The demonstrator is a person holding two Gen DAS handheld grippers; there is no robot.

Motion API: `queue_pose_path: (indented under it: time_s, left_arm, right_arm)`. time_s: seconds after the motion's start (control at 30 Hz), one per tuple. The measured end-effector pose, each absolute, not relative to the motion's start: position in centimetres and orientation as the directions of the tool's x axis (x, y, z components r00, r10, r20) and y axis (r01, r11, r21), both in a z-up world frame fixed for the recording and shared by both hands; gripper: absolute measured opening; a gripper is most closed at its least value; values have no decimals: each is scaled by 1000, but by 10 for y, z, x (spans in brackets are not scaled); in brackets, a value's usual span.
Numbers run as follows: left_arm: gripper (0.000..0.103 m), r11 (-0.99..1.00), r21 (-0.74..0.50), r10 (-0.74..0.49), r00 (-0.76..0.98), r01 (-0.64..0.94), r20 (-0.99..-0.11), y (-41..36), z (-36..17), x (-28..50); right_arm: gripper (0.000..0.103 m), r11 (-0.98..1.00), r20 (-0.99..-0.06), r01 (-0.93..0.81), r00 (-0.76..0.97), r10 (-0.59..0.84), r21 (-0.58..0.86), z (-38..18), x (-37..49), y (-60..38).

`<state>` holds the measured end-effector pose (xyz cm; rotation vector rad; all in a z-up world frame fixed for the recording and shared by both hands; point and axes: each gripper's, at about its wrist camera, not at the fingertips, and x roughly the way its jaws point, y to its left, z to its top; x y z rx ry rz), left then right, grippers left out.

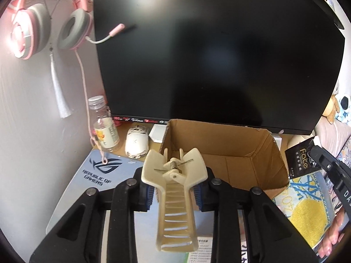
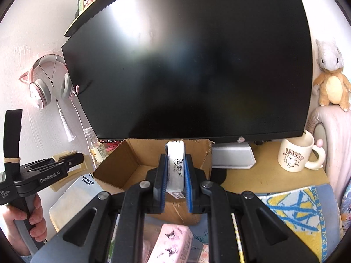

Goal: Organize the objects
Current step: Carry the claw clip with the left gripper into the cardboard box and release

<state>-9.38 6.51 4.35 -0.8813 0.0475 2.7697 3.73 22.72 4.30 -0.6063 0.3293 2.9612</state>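
Holding a cream hair clip (image 1: pixel 175 188) in our left claw (image 1: pixel 174 191) and a soft tissue pack (image 2: pixel 175 168) in our right claw (image 2: pixel 175 182), both near the cardboard box (image 1: pixel 252 153); the clip seems light, stiff, brittle.

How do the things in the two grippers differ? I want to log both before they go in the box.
The left gripper is shut on a cream hair claw clip; the right gripper is shut on a white tissue pack.
The clip is hard, slotted plastic with a spring hinge; the pack is soft, wrapped and printed.
The clip flares wide; the pack is a narrow block.
Both are held in front of the empty cardboard box.
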Motion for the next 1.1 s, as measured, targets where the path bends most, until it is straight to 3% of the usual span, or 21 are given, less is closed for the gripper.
queue_pose_path:
  time_s: [0.5,0.7,0.9,1.1]
  left_arm:
    - [23,-963,-107,265,-788,-249,-556,94,43,-142]
    - [23,-964,-62,245,-781,-257,-574,106,28,-149]
    - [23,-951,-96,290,-746,-293,-599,111,17,-154]
    - [23,-960,-30,238,-757,-277,-609,119,7,-153]
  right_arm:
    - [16,-976,-442,-130,-896,41,173,27,-13,224]
    - [16,-974,-463,-146,-885,52,170,13,-25,232]
    - [16,-973,-492,-149,-870,43,177,5,-30,234]
    - [16,-971,-526,-166,-849,52,173,2,-31,236]
